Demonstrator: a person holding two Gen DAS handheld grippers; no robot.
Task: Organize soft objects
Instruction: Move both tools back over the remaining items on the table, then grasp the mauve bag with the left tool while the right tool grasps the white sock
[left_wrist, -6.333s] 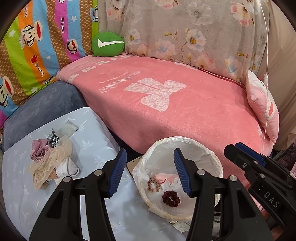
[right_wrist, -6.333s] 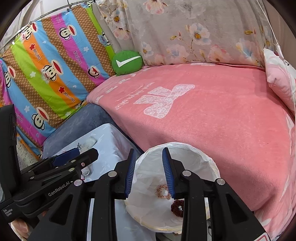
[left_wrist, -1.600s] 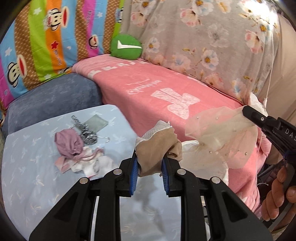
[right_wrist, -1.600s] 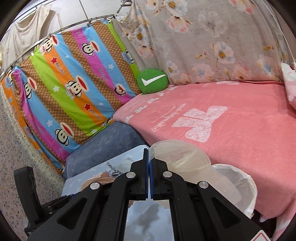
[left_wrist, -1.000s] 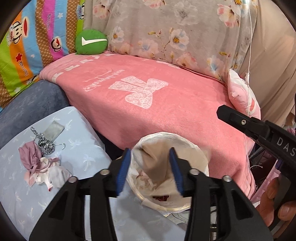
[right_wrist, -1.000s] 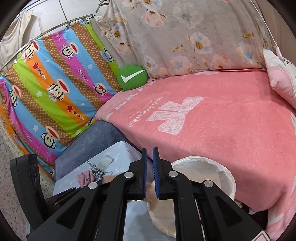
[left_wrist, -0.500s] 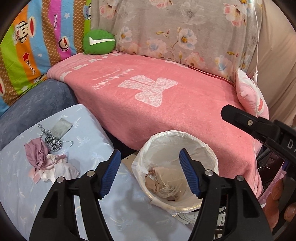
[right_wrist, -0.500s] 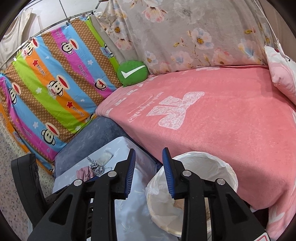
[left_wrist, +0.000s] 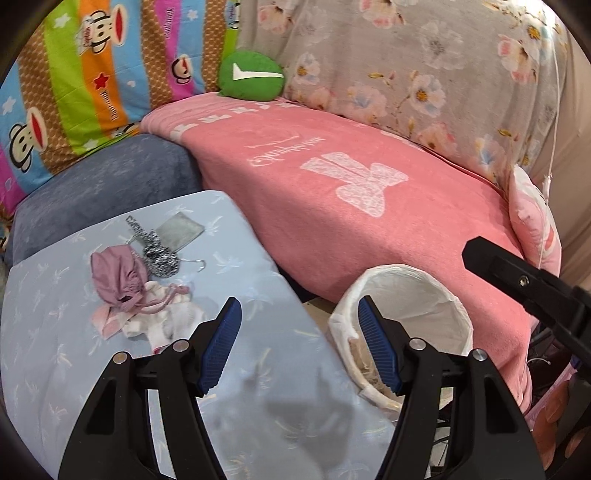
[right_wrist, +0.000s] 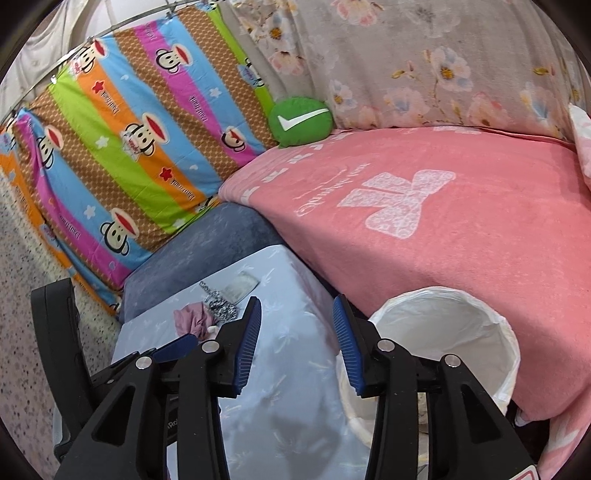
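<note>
Pale blue table (left_wrist: 258, 369): mauve pouch (left_wrist: 116, 273), speckled scrunchie (left_wrist: 159, 253), grey sachet (left_wrist: 181, 230), pink-white cloths (left_wrist: 162, 317).

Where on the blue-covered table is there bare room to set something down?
Bare: the near half of the table, between the clothing pile and the lined basket. Crowded: the far left, with the pile, mauve pouch and speckled scrunchie.

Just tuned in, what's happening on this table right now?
A person with a gripper in each hand is sorting soft items into the white bag-lined basket, which already holds some beige fabric. Both are empty: the left gripper is open over the light blue table cover, and the right gripper has its jaws opening with nothing between them. A mauve drawstring pouch, a black-and-white speckled scrunchie and some pink-and-white cloth pieces are not yet in the basket.
</note>
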